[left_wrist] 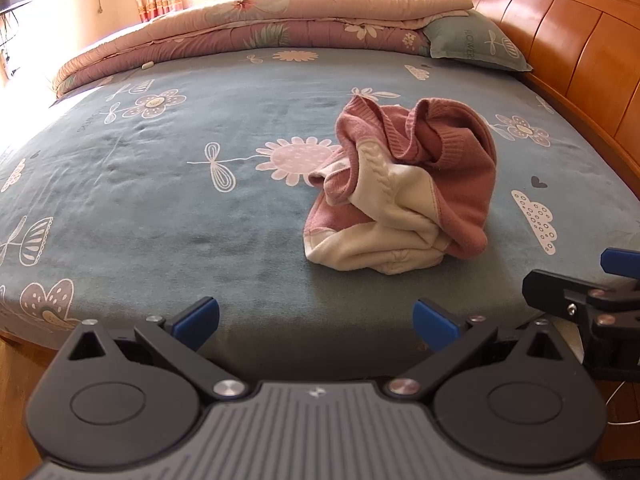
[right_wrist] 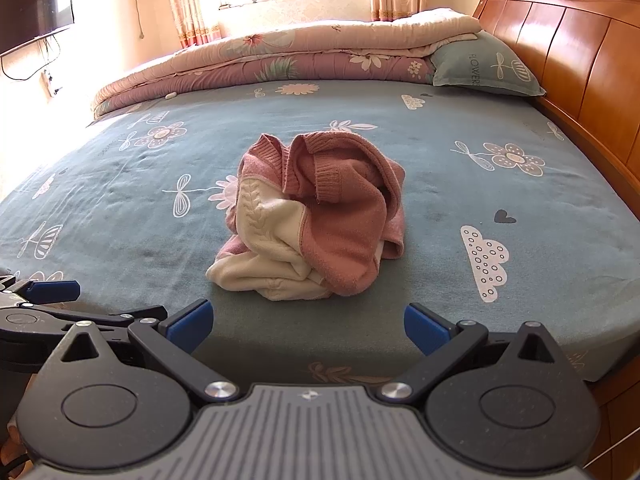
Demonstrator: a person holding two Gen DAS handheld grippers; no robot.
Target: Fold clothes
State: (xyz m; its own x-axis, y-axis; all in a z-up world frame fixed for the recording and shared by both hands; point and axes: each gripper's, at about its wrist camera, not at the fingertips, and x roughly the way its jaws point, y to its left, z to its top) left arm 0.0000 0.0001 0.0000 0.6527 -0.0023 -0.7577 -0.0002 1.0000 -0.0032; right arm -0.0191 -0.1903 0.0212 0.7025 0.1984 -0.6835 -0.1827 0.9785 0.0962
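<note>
A wide bed under a blue-grey velvety sheet printed with flowers (right_wrist: 440, 184) offers open room all round, its near edge just below both tools. Mid-bed lies a crumpled pink-and-cream knitted sweater (right_wrist: 320, 216), likely soft, light and floppy; the ribbed pink hem on top looks the best hold. The left gripper (left_wrist: 316, 320) and right gripper (right_wrist: 308, 324) hang short of it, jaws fully spread, holding nothing.

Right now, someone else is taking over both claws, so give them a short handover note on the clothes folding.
Left claw: open, empty, at the near edge of the bed.
Right claw: open, empty, alongside it.
Pink and cream sweater: a crumpled heap on the blue floral sheet, ahead of both claws, touched by neither.
Done: nothing folded.
Left: pick up the sweater, spread it flat, then fold it. The quilts and pillow at the far side leave room, I think.
</note>
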